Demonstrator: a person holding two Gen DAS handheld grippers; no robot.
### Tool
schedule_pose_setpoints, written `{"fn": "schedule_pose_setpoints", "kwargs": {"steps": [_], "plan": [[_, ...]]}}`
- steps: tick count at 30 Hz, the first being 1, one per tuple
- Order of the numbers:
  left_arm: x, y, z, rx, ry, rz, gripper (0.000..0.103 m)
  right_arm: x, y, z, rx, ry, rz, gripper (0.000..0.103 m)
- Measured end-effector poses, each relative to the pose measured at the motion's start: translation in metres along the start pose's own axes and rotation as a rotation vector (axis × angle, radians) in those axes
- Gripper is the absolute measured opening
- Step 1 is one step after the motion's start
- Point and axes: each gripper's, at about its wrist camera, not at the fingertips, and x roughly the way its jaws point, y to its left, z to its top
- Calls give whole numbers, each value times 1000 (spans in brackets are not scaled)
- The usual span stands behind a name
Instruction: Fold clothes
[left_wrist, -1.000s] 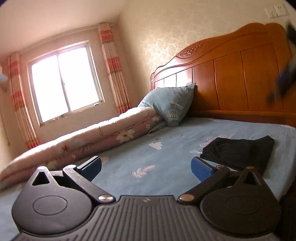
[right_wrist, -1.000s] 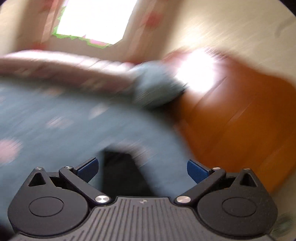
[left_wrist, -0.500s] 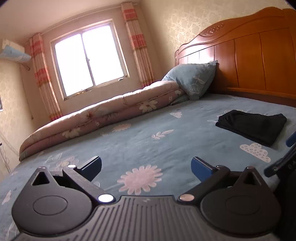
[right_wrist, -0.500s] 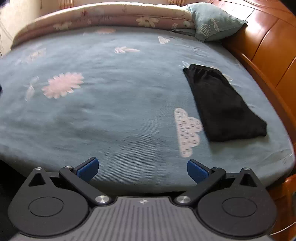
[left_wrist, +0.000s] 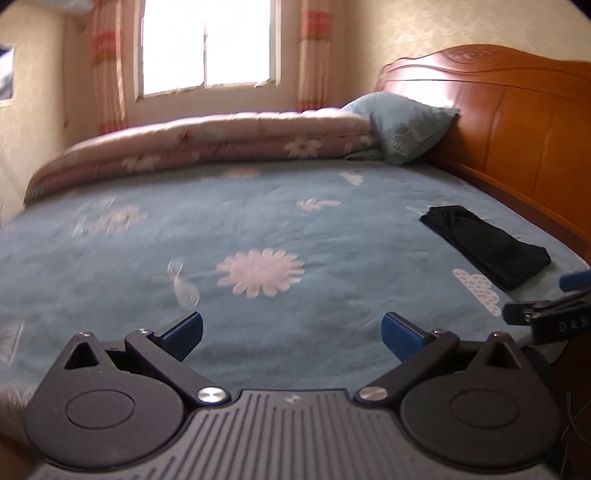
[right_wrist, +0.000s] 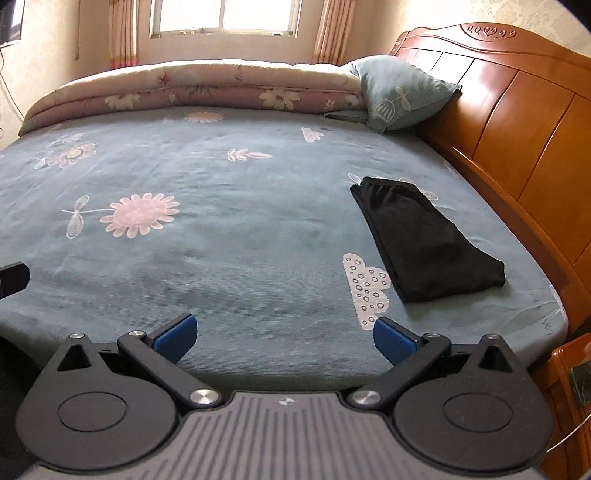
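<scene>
Headboard (right_wrist: 517, 122) is glossy varnished wood, bedsheet (right_wrist: 240, 221) a matt woven cloth with a fine ribbed texture. Folded black garment (right_wrist: 424, 240) looks soft and matt. Both grippers: matt black plastic, shiny metal rivets.

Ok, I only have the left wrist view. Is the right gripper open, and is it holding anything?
Observer: The right gripper is open, with nothing between its fingers.
Operator: Is it over the garment?
Observer: No. The garment lies folded ahead of it and to its right, apart from both fingers.
Operator: Anything further right?
Observer: A wooden nightstand, low at the picture's right edge.
</scene>
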Motion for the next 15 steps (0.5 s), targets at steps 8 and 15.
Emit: {"fn": "schedule_pose_setpoints", "kwargs": {"steps": [8, 15], "plan": [[18, 18, -10, -91, 144, 37, 102, -10, 12, -5, -8, -36, -11, 103], [27, 28, -17, -143, 218, 59, 102, -1, 15, -3, -11, -27, -10, 103]]}}
